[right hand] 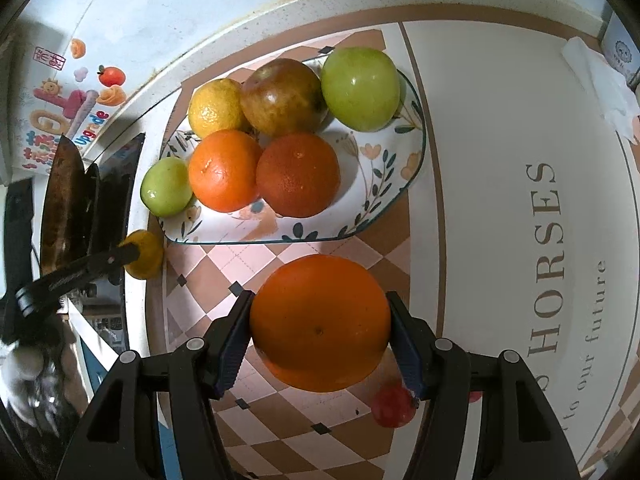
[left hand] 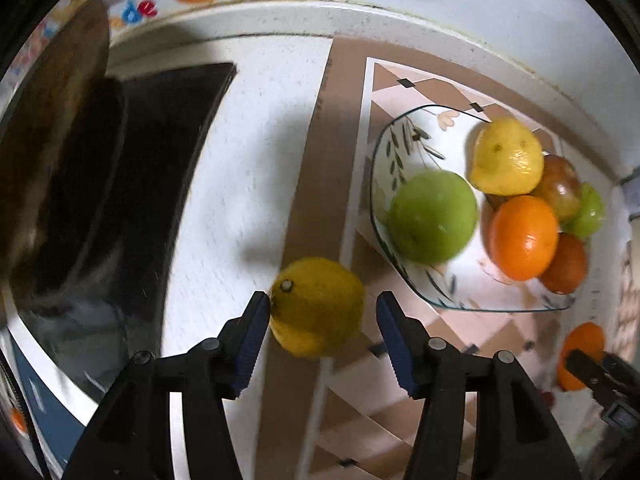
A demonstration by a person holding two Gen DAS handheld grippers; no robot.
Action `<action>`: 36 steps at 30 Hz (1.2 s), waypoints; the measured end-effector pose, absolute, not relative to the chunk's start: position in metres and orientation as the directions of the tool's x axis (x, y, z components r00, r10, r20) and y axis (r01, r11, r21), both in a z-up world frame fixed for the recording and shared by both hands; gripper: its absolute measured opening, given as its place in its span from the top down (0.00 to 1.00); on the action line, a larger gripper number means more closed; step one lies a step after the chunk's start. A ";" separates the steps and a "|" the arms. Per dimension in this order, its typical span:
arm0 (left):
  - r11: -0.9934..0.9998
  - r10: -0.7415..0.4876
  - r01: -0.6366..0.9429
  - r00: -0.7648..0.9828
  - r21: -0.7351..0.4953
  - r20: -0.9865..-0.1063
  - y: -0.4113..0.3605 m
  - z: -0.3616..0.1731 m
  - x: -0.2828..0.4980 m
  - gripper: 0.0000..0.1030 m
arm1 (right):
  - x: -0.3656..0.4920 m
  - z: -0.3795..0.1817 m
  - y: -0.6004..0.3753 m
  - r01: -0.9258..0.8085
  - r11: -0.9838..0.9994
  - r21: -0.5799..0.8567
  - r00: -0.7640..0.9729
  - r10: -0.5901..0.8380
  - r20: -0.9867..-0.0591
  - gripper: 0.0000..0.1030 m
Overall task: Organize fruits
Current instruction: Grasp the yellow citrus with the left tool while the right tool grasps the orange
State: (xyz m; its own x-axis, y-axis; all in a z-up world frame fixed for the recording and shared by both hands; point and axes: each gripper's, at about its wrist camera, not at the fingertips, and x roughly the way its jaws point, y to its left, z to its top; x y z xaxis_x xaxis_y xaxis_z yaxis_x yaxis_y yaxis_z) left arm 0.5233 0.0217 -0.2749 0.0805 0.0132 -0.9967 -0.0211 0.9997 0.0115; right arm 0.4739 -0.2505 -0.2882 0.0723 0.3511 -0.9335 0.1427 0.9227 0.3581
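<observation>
A glass plate with a flower print (right hand: 384,196) holds several fruits: two green apples (right hand: 360,88), a lemon (right hand: 216,108), a brownish apple (right hand: 284,96) and two oranges (right hand: 224,170). The plate also shows in the left wrist view (left hand: 384,148). My right gripper (right hand: 320,340) is shut on a large orange (right hand: 320,322), held above the checked mat in front of the plate. My left gripper (left hand: 320,312) is open around a lemon (left hand: 316,306); the left pad touches it, and the right pad stands apart from it. That lemon also shows in the right wrist view (right hand: 146,254).
A black stove top with a dark pan (left hand: 64,168) lies left of the plate. A small red fruit (right hand: 392,406) lies on the mat (right hand: 280,424) under my right gripper. The wall (right hand: 200,8) runs behind the counter. White paper (right hand: 600,80) lies at the far right.
</observation>
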 end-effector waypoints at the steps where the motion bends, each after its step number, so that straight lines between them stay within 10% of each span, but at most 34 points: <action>1: 1.000 0.011 -0.011 0.084 0.010 -0.996 0.022 -0.276 0.524 0.49 | 0.474 -0.289 -0.249 0.141 0.924 0.355 0.071 0.348 -0.935 0.36; 36: 0.975 -0.203 -0.084 0.058 -0.207 -0.978 0.067 -0.285 0.570 0.49 | 0.481 -0.278 -0.252 0.164 0.916 0.366 0.104 0.352 -0.930 0.36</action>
